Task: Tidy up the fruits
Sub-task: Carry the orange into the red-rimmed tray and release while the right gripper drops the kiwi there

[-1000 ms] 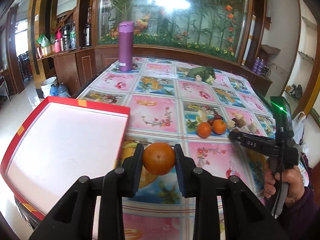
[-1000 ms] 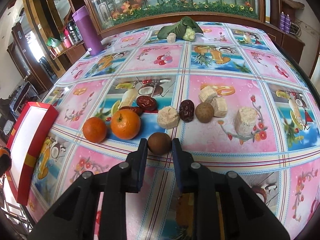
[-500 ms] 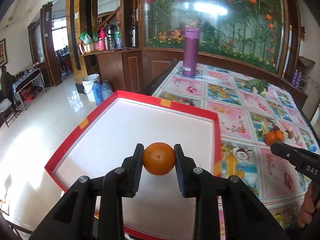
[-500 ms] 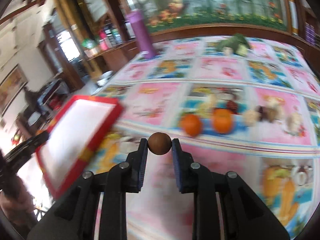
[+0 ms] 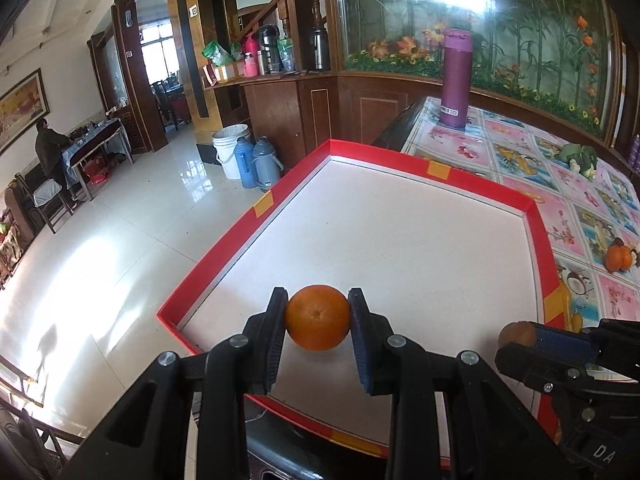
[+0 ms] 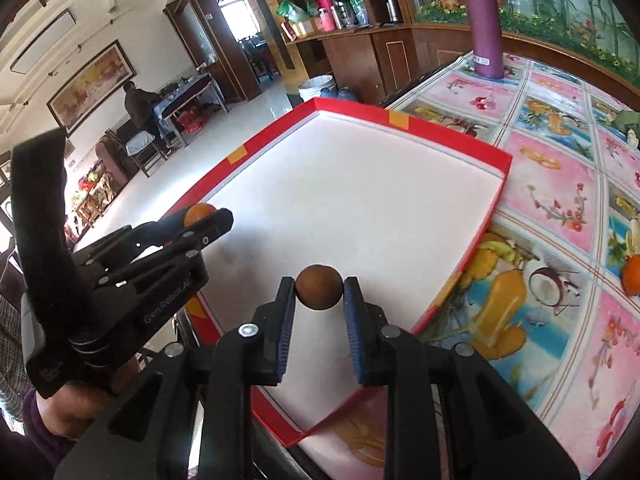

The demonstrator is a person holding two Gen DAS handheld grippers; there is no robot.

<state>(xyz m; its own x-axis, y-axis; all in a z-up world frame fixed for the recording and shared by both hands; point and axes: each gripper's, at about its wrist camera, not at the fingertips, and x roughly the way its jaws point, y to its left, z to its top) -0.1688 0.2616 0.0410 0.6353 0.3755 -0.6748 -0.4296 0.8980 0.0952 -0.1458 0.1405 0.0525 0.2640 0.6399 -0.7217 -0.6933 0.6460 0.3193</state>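
My left gripper (image 5: 318, 318) is shut on an orange (image 5: 318, 317) and holds it over the near left part of a red box (image 5: 436, 171) with a white inside. My right gripper (image 6: 319, 294) is shut on a small brown round fruit (image 6: 319, 287), held above the same red box (image 6: 398, 119) near its front corner. In the right wrist view the left gripper (image 6: 202, 216) shows at the left with the orange (image 6: 199, 212) peeking between its fingers. In the left wrist view the right gripper (image 5: 520, 338) enters at the lower right with the brown fruit (image 5: 516, 334).
More oranges (image 5: 616, 258) and small foods lie on the flowered tablecloth (image 6: 556, 176) right of the box. A purple flask (image 5: 455, 78) stands at the table's far end, green vegetables (image 5: 578, 158) further right. The box overhangs the table's left edge above a tiled floor (image 5: 120, 240).
Both grippers have swung left from the fruit pile to above the red box, each carrying its fruit. The right gripper has come in beside the left one.
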